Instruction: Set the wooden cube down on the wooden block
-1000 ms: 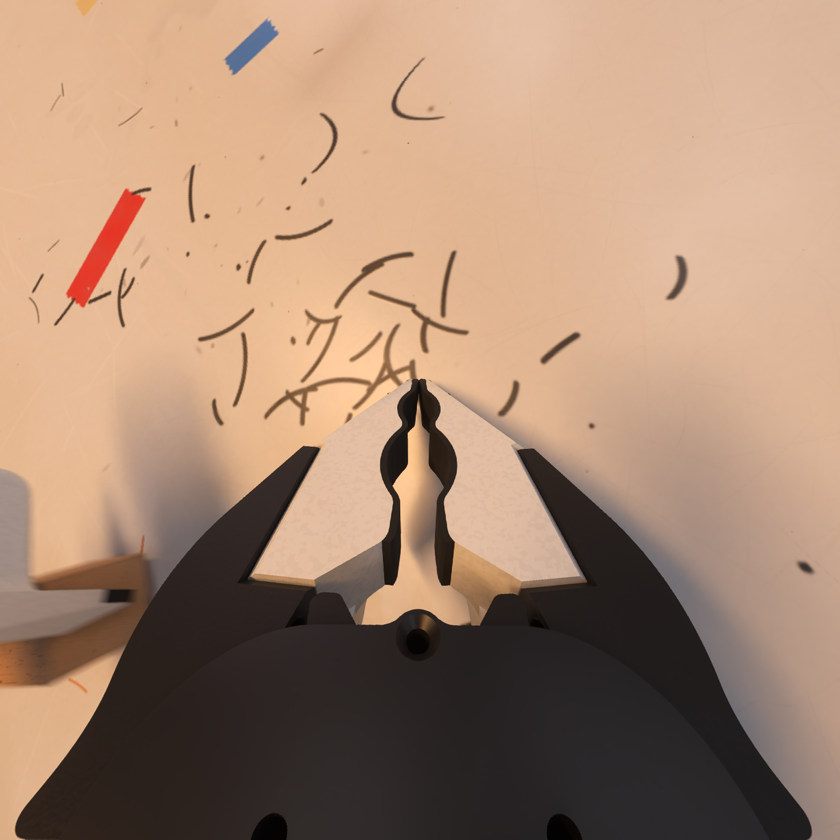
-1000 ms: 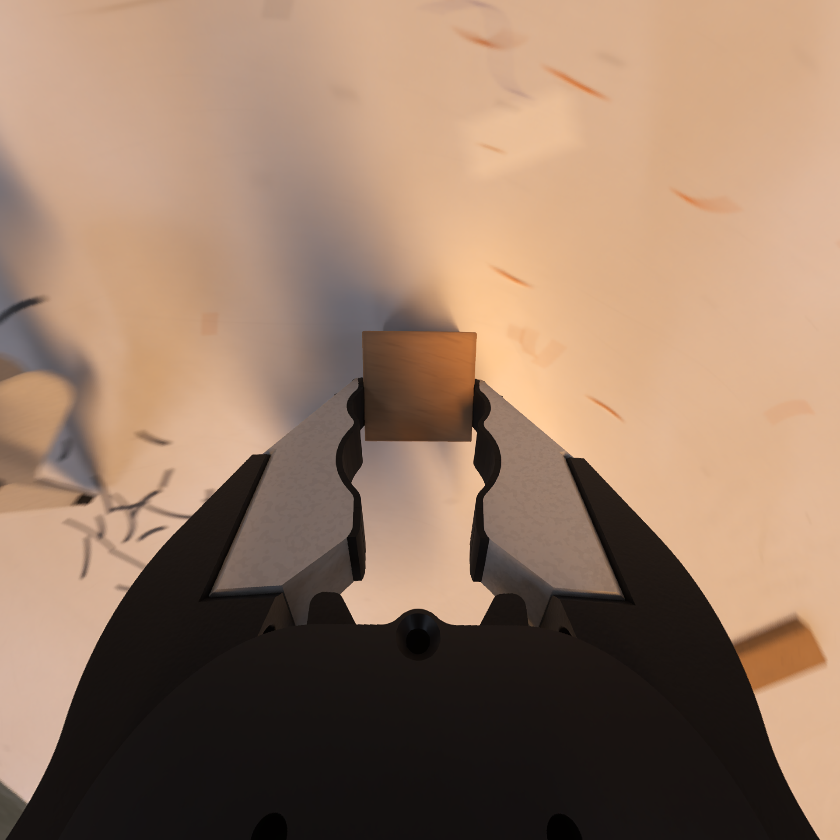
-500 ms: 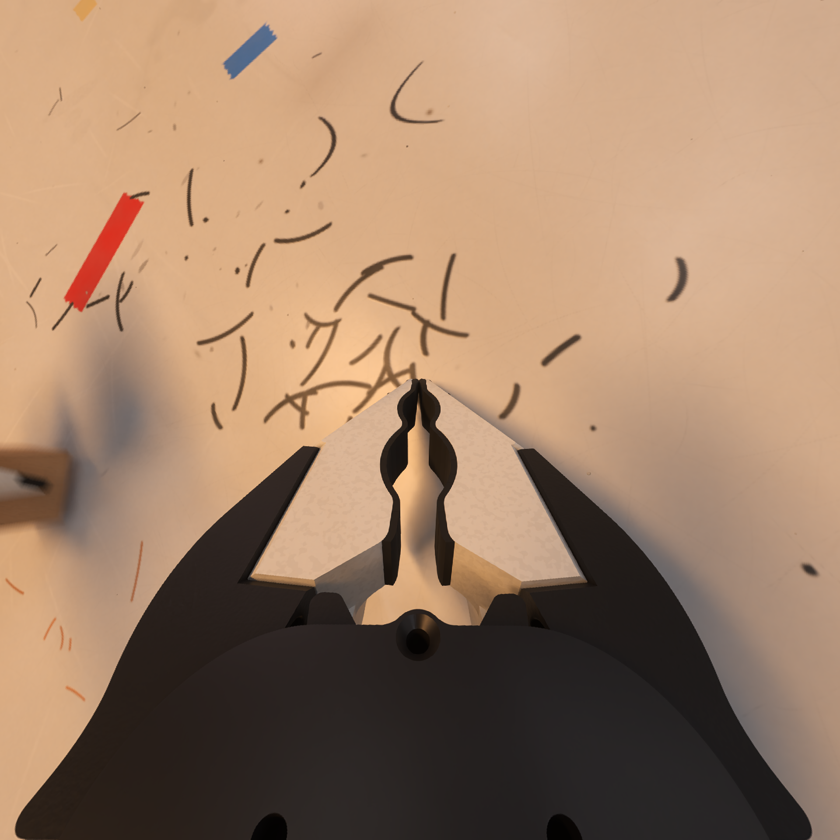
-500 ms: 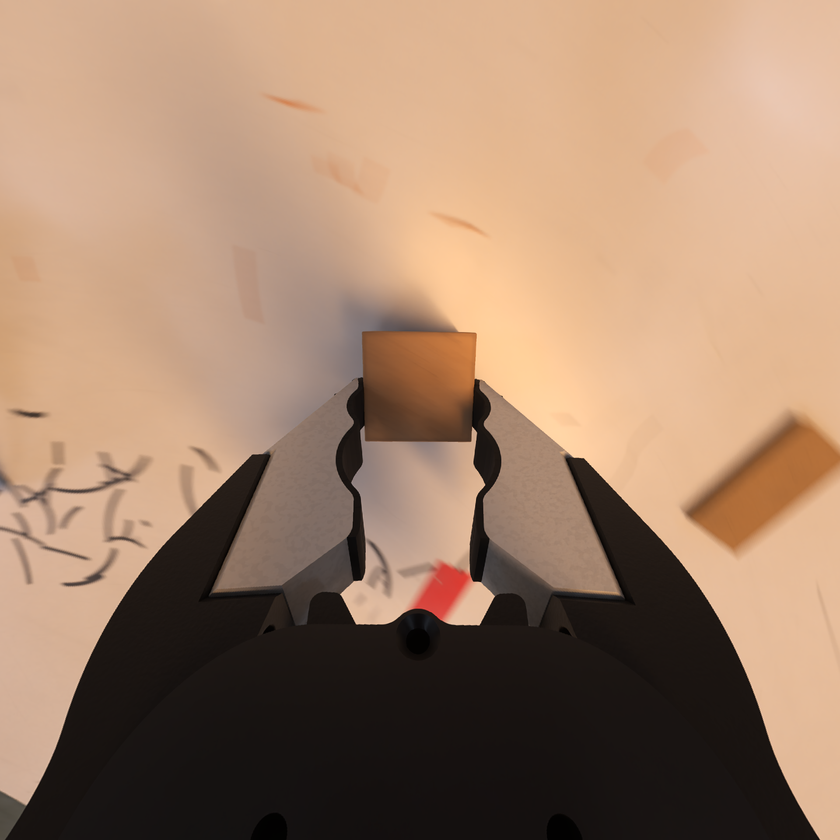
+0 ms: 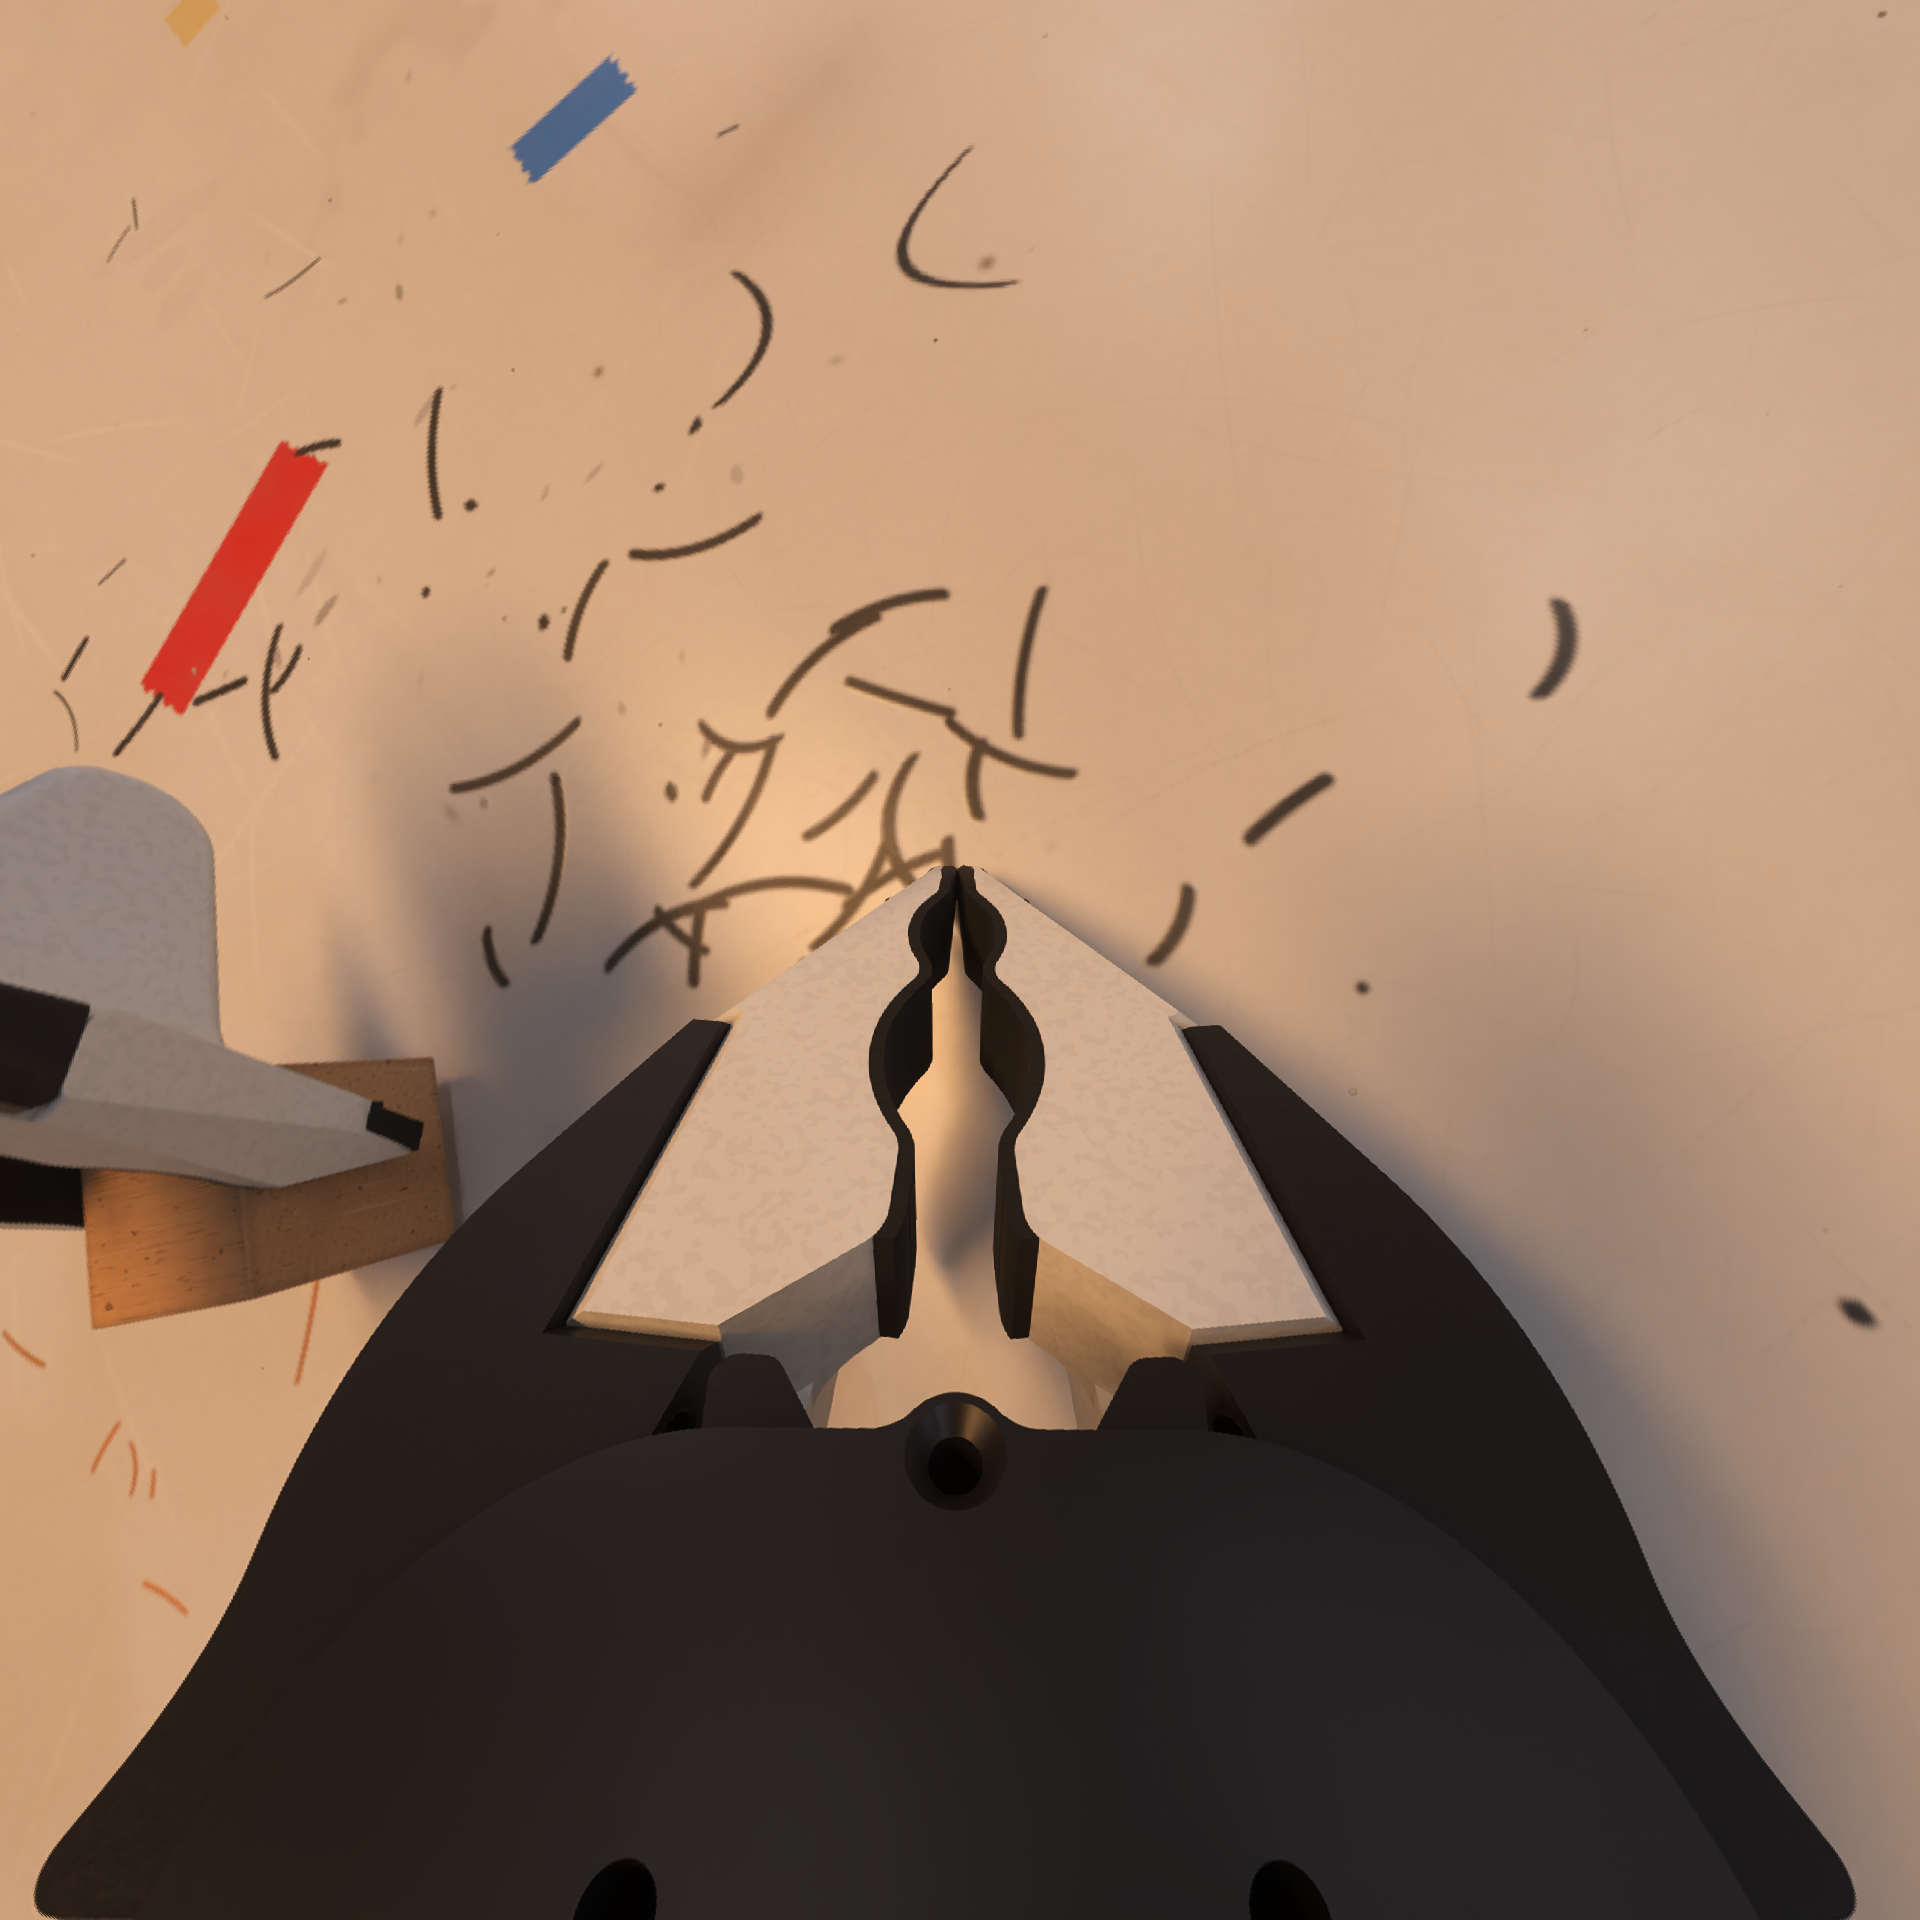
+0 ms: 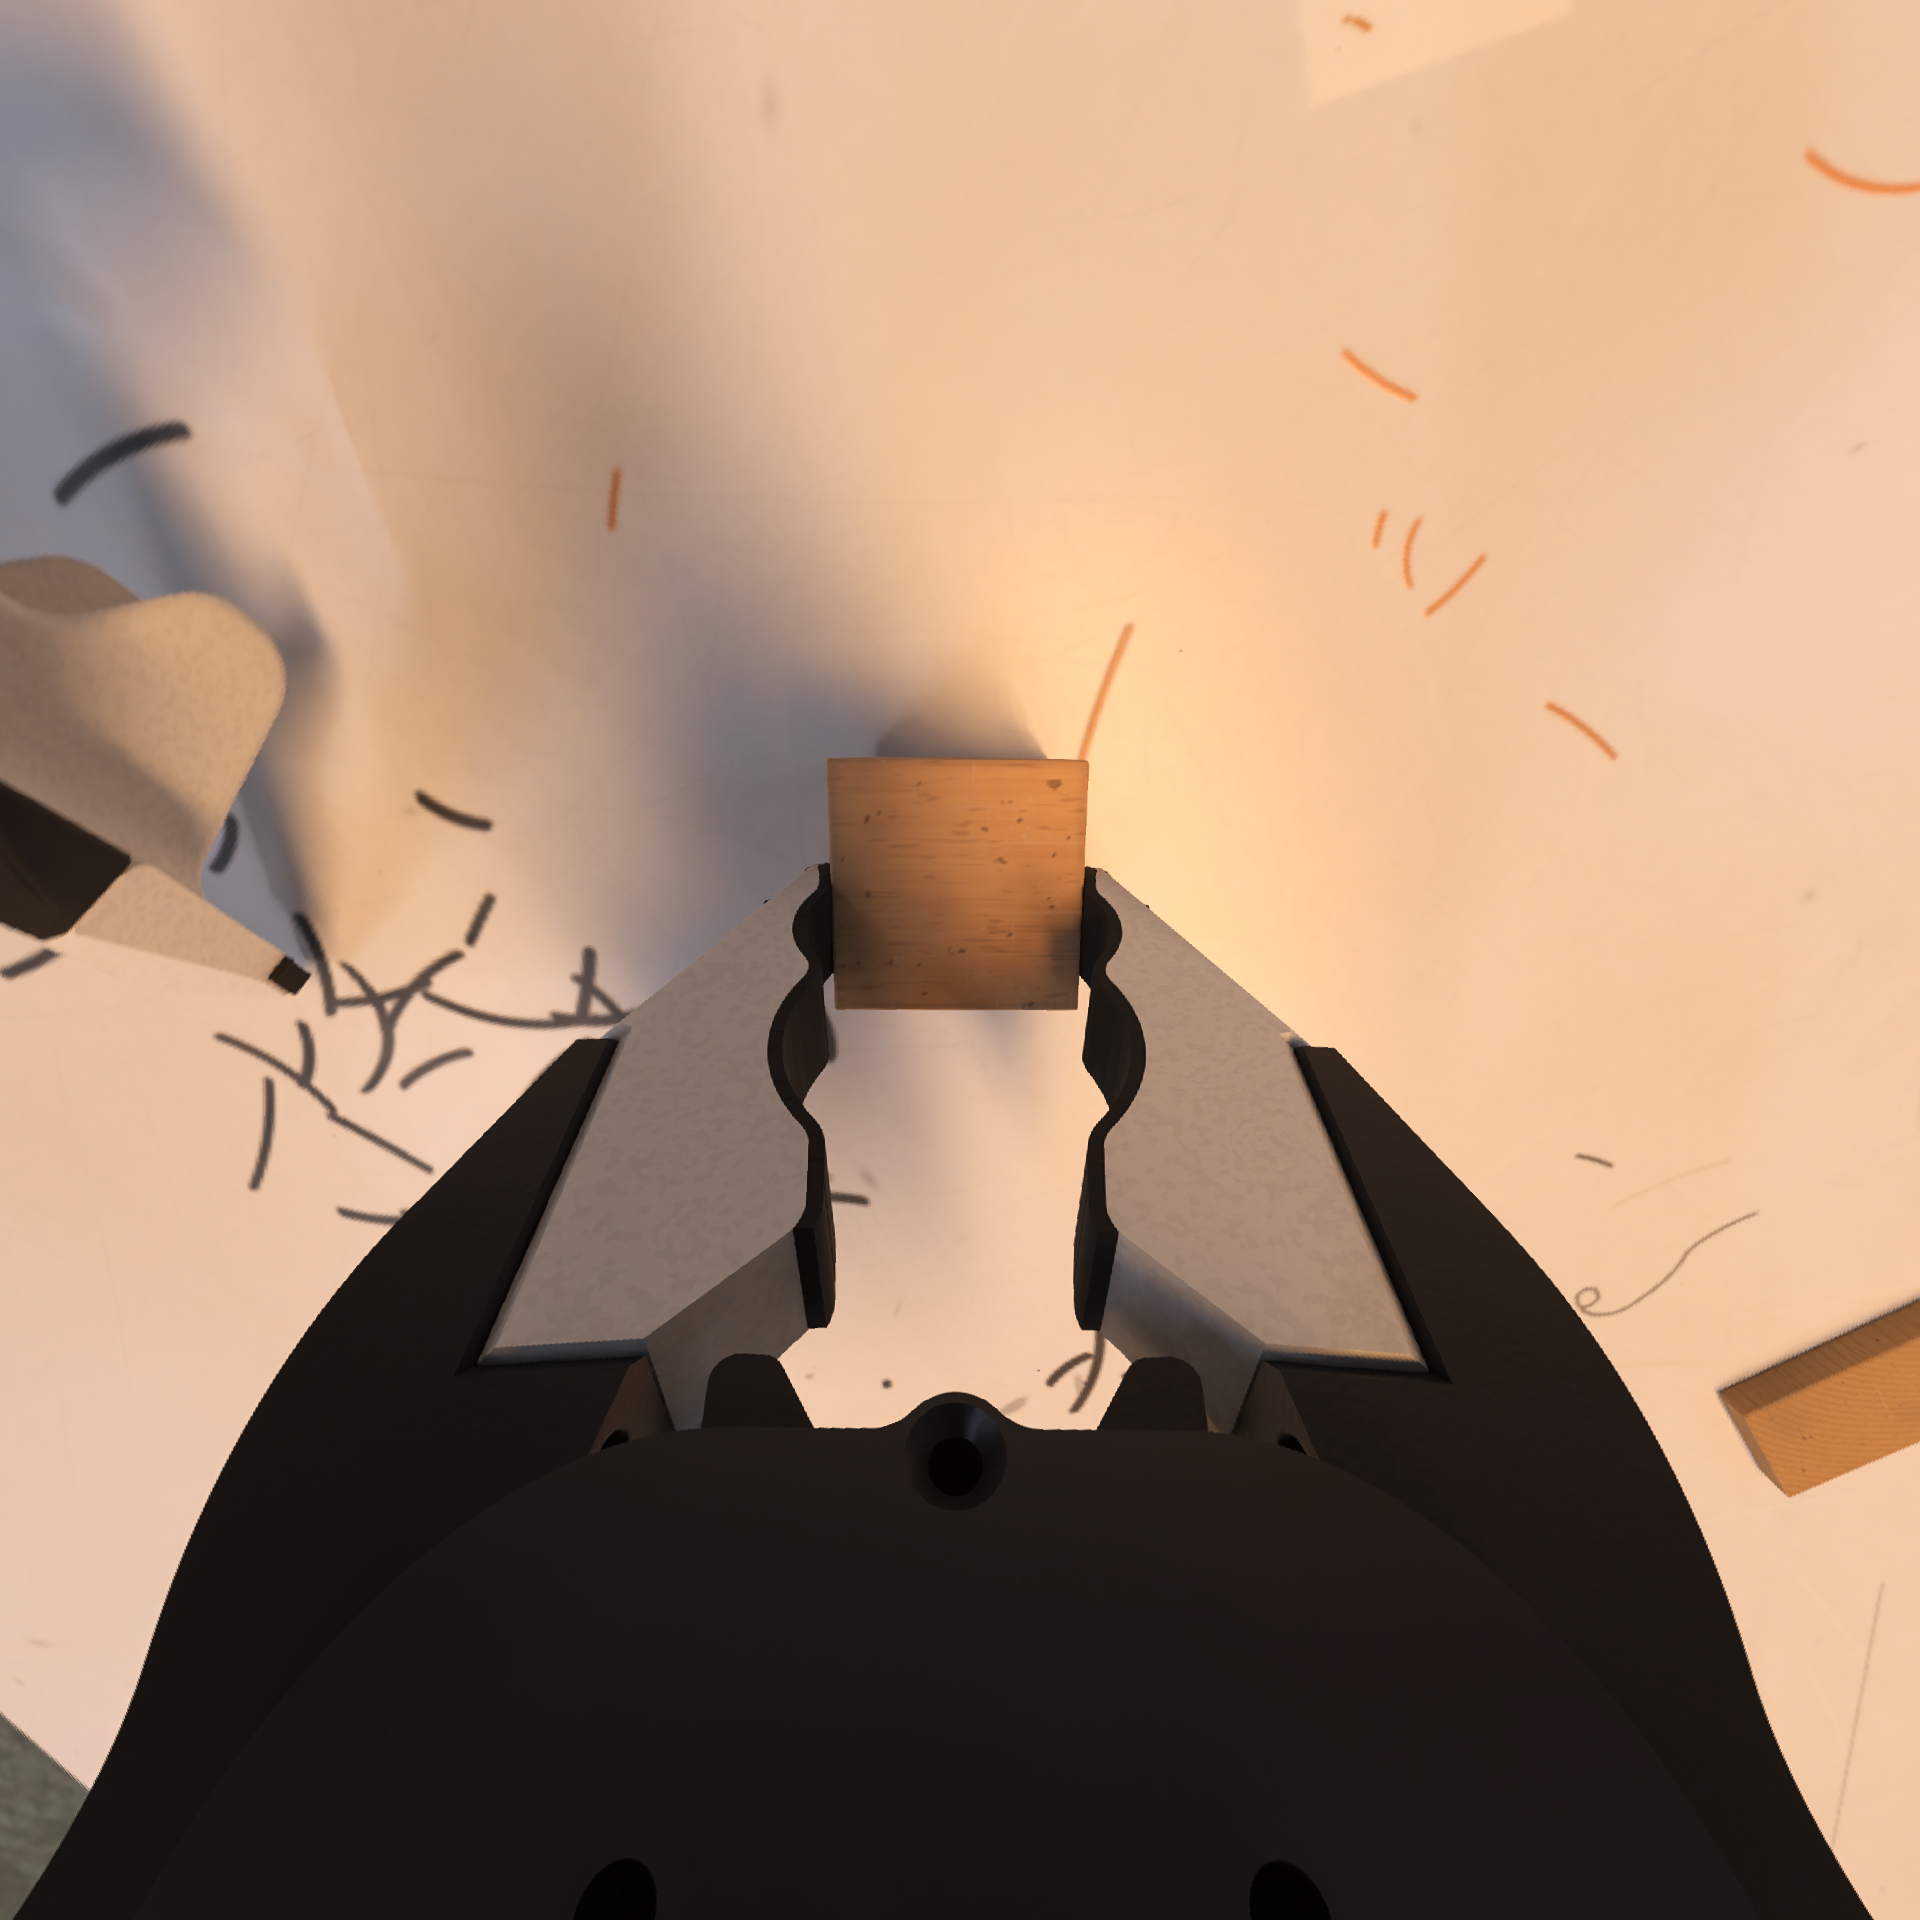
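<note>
the right tool (image 6: pixel 957 925) gripped the wooden cube (image 6: pixel 957 883) at its tips above the desk (image 6: pixel 1351 831); the wooden block (image 6: pixel 1829 1403) lay well aside, so releasing here would likely miss. the left tool (image 5: pixel 956 883) was closed, empty

Scuffed beige tabletop (image 5: pixel 1455 416), warm glow

We found no readable text, label, brand, number or sign in either view. The dark pen strokes (image 5: pixel 894 748) on the tabletop (image 5: pixel 1455 416) formed loose scribbles, not letters we could make out. The red tape strip (image 5: pixel 234 577) and blue tape strip (image 5: pixel 574 117) were blank, and the wooden cube (image 6: pixel 958 883) bore only grain and specks.
</note>
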You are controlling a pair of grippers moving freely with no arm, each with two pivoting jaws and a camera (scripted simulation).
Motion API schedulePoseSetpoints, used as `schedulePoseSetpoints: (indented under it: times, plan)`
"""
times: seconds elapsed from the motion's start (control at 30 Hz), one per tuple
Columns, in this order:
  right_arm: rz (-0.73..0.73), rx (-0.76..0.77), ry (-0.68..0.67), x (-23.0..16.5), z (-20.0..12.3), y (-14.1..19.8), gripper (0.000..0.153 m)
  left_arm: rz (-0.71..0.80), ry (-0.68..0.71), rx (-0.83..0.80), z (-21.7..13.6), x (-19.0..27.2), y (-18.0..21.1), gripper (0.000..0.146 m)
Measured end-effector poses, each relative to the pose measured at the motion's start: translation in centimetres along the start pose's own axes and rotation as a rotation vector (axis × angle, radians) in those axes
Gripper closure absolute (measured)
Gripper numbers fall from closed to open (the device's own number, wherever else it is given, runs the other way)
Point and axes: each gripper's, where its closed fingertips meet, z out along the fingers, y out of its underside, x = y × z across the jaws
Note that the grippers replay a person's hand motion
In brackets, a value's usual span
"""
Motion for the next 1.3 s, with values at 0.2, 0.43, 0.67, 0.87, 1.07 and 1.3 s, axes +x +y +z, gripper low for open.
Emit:
schedulePoseSetpoints:
  times: [0.2, 0.43, 0.67, 0.87, 1.07, 1.3]
  plan:
    - [0.371, -0.009, 0.067, 9.2, -1.8, 7.2, 0.106, 0.011, -0.006, 0.0, 0.0, 0.0, 0.0, 0.146]
    - [0.612, 0.058, 0.148, 12.3, -2.9, 11.5, 0.106, 0.011, -0.015, 0.0, 0.0, -0.3, 0.1, 0.146]
    - [0.1, -0.078, -0.028, -3.0, -1.8, 7.2, 0.106, 0.0, -0.01, -0.003, 0.0, -0.4, 0.1, 0.146]
    - [0.432, -0.027, 0.07, 6.9, -3.2, 12.5, 0.106, -0.003, -0.016, -0.009, 0.0, -0.4, 0.1, 0.146]
    - [0.479, 0.036, 0.088, 5.6, -3.4, 13.6, 0.106, -0.014, -0.014, -0.011, -0.1, -0.5, 0.2, 0.146]
    - [0.166, 0.048, -0.026, -7.7, -2.2, 8.9, 0.106, -0.013, -0.01, -0.014, 0.0, -0.5, 0.2, 0.146]
